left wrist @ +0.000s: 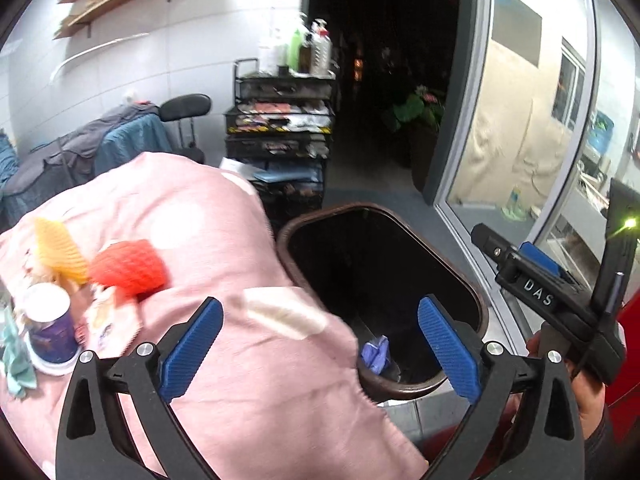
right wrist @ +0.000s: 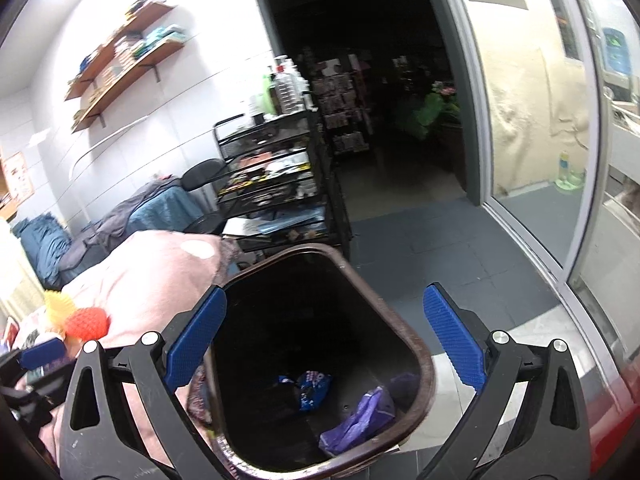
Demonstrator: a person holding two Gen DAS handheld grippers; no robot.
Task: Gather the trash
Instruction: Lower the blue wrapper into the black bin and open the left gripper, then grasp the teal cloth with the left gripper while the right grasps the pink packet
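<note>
- Several pieces of trash lie on the pink blanket (left wrist: 224, 240) to the left of the bin (left wrist: 478, 304): a red foam net (left wrist: 130, 268), a yellow foam net (left wrist: 60, 252), a paper cup (left wrist: 50, 324), a printed wrapper (left wrist: 112, 320) and a white foam strip (left wrist: 284, 314).
- Whether a surface or a bed lies under the blanket, I cannot tell.
- Left claw (left wrist: 320, 348): released, jaws at full spread, nothing between the pads. It hangs over the edge where the blanket meets the bin rim.
- Right claw (right wrist: 326, 344): released, jaws wide, nothing held. It points down into the bin mouth.
- Inside the bin I see a purple bag (right wrist: 360, 420) and a blue wrapper (right wrist: 314, 390) on the bottom; I judge that part of the job done.
- Foam nets: I expect them to be very light and springy. They will squash under the pads and may pop out, so I would close across the middle of the body, not on an end.
- White foam strip: nearest to the left claw. Light and soft; I would grip it across its short width.
- Paper cup: upright, light, thin wall. It will crush if squeezed hard. I would take it across the upper wall near the rim and keep it upright, since I cannot see whether it holds liquid.
- Wrapper: flat, thin, probably slippery. I would pinch a raised edge and take care not to catch the blanket with it.
- The blanket is soft and will give way under a downward push.
</note>
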